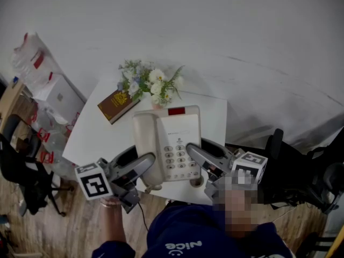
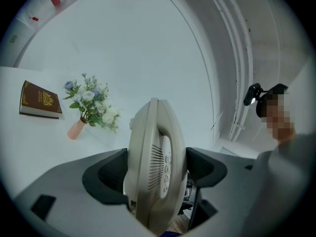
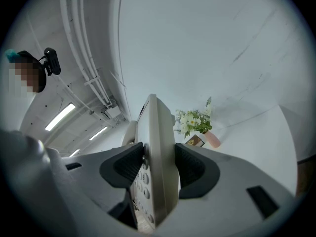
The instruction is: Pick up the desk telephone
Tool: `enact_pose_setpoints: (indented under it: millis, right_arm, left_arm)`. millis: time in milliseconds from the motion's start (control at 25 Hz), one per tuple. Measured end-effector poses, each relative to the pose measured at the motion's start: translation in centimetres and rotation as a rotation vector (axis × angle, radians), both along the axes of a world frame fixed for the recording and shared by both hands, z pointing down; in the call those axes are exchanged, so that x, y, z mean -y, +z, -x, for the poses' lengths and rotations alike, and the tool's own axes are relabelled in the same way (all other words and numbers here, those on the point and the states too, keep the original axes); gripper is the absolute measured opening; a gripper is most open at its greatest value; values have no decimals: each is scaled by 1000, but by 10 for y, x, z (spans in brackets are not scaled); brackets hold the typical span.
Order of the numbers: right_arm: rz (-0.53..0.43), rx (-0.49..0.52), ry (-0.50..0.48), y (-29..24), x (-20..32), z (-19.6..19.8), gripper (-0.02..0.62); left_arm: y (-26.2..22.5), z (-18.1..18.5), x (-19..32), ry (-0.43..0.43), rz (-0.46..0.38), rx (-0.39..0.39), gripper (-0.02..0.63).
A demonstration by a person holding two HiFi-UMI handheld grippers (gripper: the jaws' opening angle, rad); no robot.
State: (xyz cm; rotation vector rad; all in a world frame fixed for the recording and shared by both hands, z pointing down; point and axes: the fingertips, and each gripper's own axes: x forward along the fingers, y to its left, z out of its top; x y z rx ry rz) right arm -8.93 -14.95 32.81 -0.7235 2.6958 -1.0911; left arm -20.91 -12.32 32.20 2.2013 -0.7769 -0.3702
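Note:
The beige desk telephone [image 1: 169, 138], handset on its cradle and keypad facing up, is held over the near part of the white table [image 1: 97, 136]. My left gripper [image 1: 141, 164] is shut on its handset side, and my right gripper [image 1: 198, 156] is shut on its keypad side. In the left gripper view the telephone [image 2: 154, 167] stands edge-on between the dark pads of the left gripper [image 2: 155, 174]. The right gripper view shows the telephone [image 3: 157, 162] clamped the same way by the right gripper [image 3: 158, 171]. A thin cord [image 1: 142, 215] hangs below the phone.
A brown book [image 1: 118, 105] and a pink vase of white flowers [image 1: 151, 85] sit at the table's far side. Black chairs stand at the left [image 1: 21, 171] and right [image 1: 301, 171]. Plastic bags and a box [image 1: 45, 79] lie left of the table.

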Motion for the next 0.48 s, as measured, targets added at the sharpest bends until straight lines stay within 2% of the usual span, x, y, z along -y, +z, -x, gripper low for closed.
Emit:
enact_pose_setpoints:
  millis: [480]
  right_arm:
    - [6, 16, 4, 4, 0, 0, 224]
  left_arm:
    - [1, 0, 0, -9, -7, 12, 372]
